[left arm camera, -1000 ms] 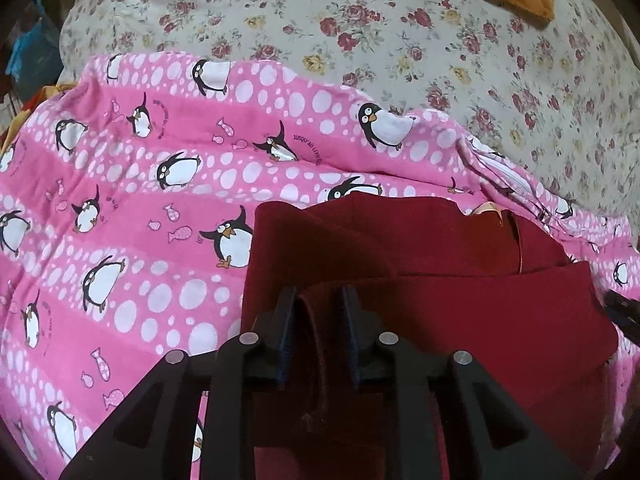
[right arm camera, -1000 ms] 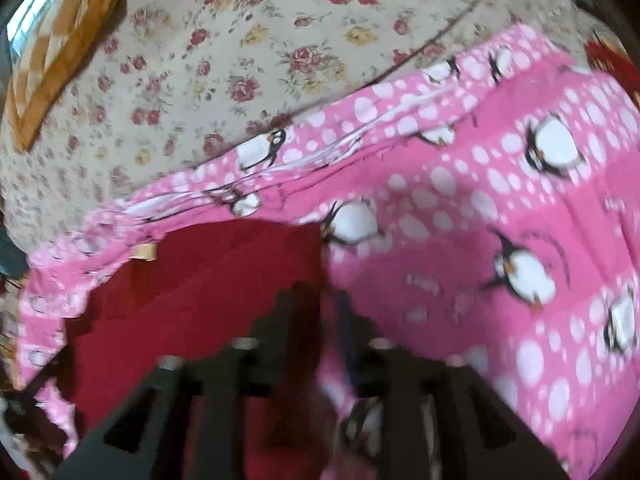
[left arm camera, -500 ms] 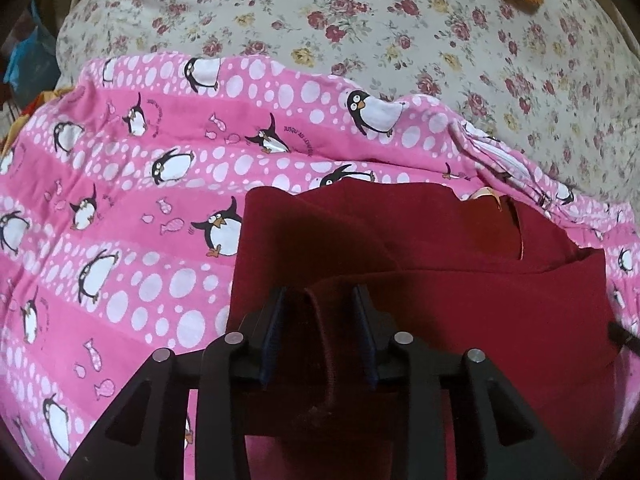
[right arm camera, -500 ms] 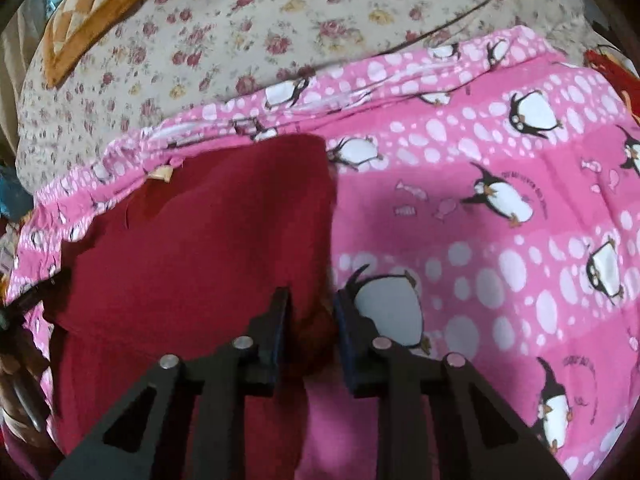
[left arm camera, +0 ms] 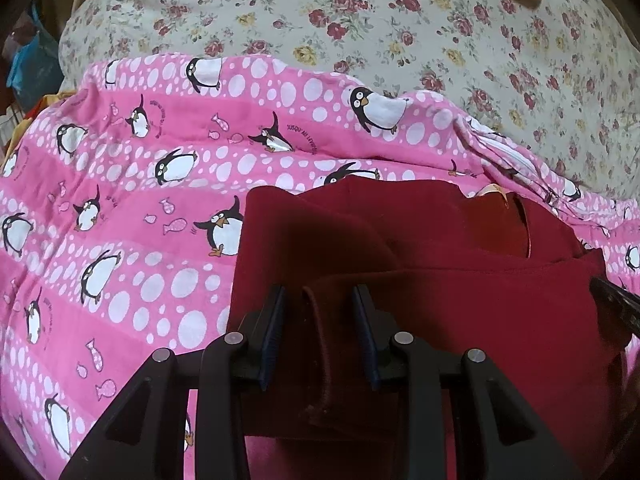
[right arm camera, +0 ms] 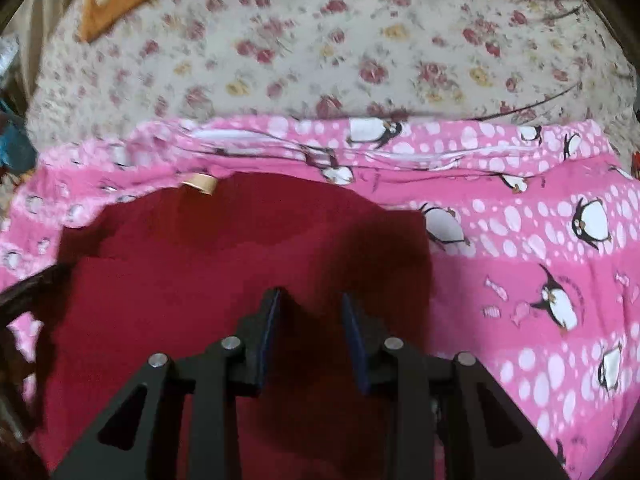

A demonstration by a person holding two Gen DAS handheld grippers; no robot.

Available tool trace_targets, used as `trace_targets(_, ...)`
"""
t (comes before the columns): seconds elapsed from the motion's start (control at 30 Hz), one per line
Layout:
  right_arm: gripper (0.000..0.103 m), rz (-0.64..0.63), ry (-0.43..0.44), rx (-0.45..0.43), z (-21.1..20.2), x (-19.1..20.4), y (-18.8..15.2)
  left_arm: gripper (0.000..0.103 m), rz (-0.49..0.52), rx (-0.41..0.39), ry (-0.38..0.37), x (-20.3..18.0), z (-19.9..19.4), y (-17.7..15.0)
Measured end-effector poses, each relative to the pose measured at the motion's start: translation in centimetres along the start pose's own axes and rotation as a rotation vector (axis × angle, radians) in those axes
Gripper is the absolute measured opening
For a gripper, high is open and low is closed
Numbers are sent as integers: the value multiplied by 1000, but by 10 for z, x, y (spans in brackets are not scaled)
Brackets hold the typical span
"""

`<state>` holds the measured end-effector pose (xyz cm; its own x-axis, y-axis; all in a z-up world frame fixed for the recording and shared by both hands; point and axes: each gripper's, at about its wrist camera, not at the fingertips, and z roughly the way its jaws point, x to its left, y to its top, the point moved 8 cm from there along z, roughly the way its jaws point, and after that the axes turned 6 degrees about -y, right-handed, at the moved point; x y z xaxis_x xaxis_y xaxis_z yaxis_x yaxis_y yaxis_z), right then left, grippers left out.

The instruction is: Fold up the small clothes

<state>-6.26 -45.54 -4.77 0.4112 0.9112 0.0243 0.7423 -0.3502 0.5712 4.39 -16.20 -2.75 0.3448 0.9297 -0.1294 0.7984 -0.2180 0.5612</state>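
Observation:
A dark red garment (left arm camera: 460, 280) lies folded over itself on a pink penguin-print blanket (left arm camera: 120, 200). A tan label shows at its neck (left arm camera: 490, 190). My left gripper (left arm camera: 318, 300) is open, its jaws apart on either side of a raised fold of the red cloth that no longer touches the pads. In the right wrist view the red garment (right arm camera: 200, 280) lies flat, and my right gripper (right arm camera: 308, 300) is open above it with nothing between its jaws. The tip of the right gripper shows at the right edge of the left wrist view (left arm camera: 616, 308).
A floral bedspread (left arm camera: 400, 40) covers the bed beyond the blanket. An orange cushion (right arm camera: 120, 0) lies at the far end. Blue and yellow items (left arm camera: 32, 64) sit off the bed's left edge.
Both grippers have opened and let go of the red garment's edge after bringing it over. The right gripper has swung left and now sits over the cloth.

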Motion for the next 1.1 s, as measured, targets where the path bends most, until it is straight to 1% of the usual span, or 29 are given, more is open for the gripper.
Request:
trace_targets(0.03, 39, 23, -19, -6, 6, -5, 1, 14, 1, 0, 1, 0, 0, 0)
trace_targets(0.07, 39, 54, -34, -7, 11, -11, 4, 14, 3, 1, 2, -1, 1, 0)
trace_targets(0.1, 40, 82, -17, 0, 14, -15, 6, 14, 7, 0, 6, -1, 1, 0)
trace_targets(0.17, 40, 98, -2, 3, 12, -19, 5, 14, 12, -1, 11, -2, 0, 0)
trace_targets(0.27, 40, 73, -20, 6, -2, -19, 1, 14, 11, 0, 10, -1, 0, -1)
trace_targets(0.37, 42, 74, 5, -7, -26, -21, -6, 14, 8, -1, 10, -1, 0, -1)
trace_targets(0.43, 43, 63, -9, -12, -37, -24, -16, 14, 6, -2, 11, -1, 0, -2)
trace_targets(0.53, 44, 44, -63, 25, -33, -34, -36, 15, 0, -5, 13, 0, 0, -3)
trace_targets(0.57, 44, 34, -67, 48, -27, -39, -45, 15, -1, -6, 13, 0, 0, -3)
trace_targets(0.6, 44, 32, -50, 42, -25, -41, -48, 15, 0, -7, 16, 0, 0, -3)
trace_targets(0.7, 45, 51, -57, 29, -38, -43, -45, 16, 3, -11, 21, 0, 0, -4)
trace_targets(0.87, 46, 28, -35, -41, -59, -29, -30, 17, 10, -11, 27, 0, 0, -4)
trace_targets(0.97, 47, 39, -4, -12, -47, -19, -22, 17, 10, -11, 27, -1, 1, -4)
trace_targets(1.03, 47, 40, -23, -3, -36, -18, -20, 18, 9, -11, 25, -1, 1, -4)
trace_targets(1.1, 47, 16, -67, 16, -20, -19, -19, 18, 11, -11, 25, -1, 1, -4)
